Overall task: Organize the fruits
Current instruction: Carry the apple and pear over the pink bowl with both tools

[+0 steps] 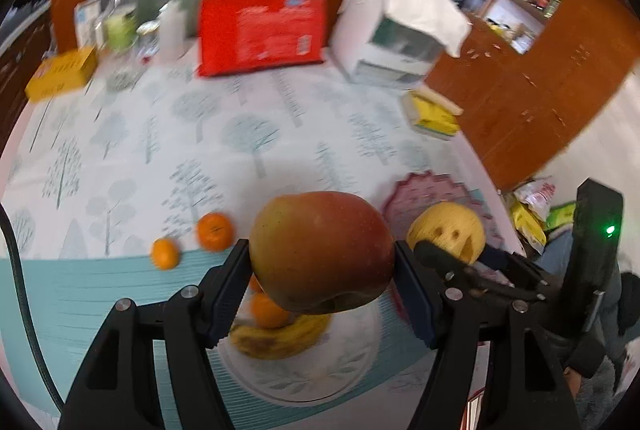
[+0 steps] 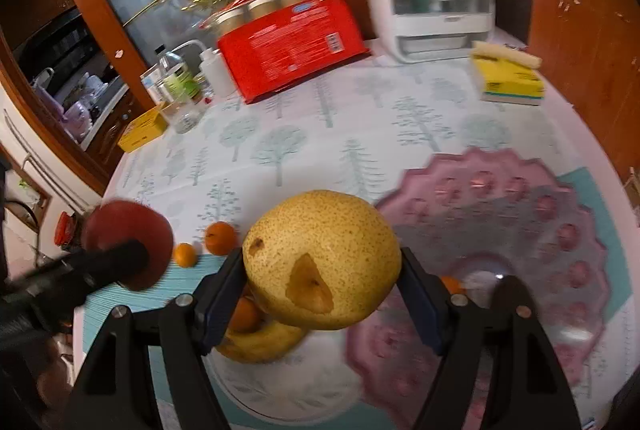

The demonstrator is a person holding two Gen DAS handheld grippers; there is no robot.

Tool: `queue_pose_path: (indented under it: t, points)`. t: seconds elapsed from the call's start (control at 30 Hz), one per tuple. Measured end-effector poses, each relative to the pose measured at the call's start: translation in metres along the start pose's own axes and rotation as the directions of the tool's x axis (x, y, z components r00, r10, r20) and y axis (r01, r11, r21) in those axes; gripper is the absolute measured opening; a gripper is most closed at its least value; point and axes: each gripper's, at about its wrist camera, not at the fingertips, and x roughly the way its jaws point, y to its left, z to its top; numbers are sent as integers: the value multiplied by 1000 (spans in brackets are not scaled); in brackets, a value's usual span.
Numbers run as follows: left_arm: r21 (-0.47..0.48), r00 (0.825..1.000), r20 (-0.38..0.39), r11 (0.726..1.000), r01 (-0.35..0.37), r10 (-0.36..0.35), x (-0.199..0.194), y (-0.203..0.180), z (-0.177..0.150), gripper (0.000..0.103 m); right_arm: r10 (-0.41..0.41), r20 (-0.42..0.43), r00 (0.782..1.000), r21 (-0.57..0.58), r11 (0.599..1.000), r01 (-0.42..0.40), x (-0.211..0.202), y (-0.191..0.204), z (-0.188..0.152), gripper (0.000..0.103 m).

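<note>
While both fruits hang clear above the surface (image 2: 304,133), each sits pinched between a pair of pads. The left hand-held gripper (image 1: 322,272) clamps a red-and-yellow apple (image 1: 322,250) by its sides, stem dimple turned towards the camera, over the white plate (image 1: 320,382) holding a banana (image 1: 276,340) and an orange (image 1: 268,310). The right hand-held gripper (image 2: 322,288) grips a speckled yellow pear (image 2: 320,262), its brown patch facing near, between that plate and the pink scalloped dish (image 2: 540,230) to the right. Held high like this, I judge, they can be carried across without knocking the other fruit. Two small mandarins (image 1: 188,240) lie loose to the left, near the teal mat's (image 1: 80,294) far edge.
</note>
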Motion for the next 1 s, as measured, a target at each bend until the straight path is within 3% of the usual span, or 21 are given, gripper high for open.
queue_pose_path:
  t: [0.27,0.5,0.73,1.0]
  points:
    - [92,1000,-19,995,22,-20,21,-75,4,68,-97,42,994,49,994,95,-34,-71,-5,75]
    - [128,998,-55,992,-1,8,67,-126,7,68,-167,18,986,55,985,166,-33,-132,-4,75]
    - [136,990,-129,990,-39,56,129,-149,9,68,-165,-64,984,13,986,166,-2,-164,-6,75]
    - [151,972,-203,985,-85,116,178,-154,6,68,-136,-144,980,-46,990,131,31,-169,-6,75]
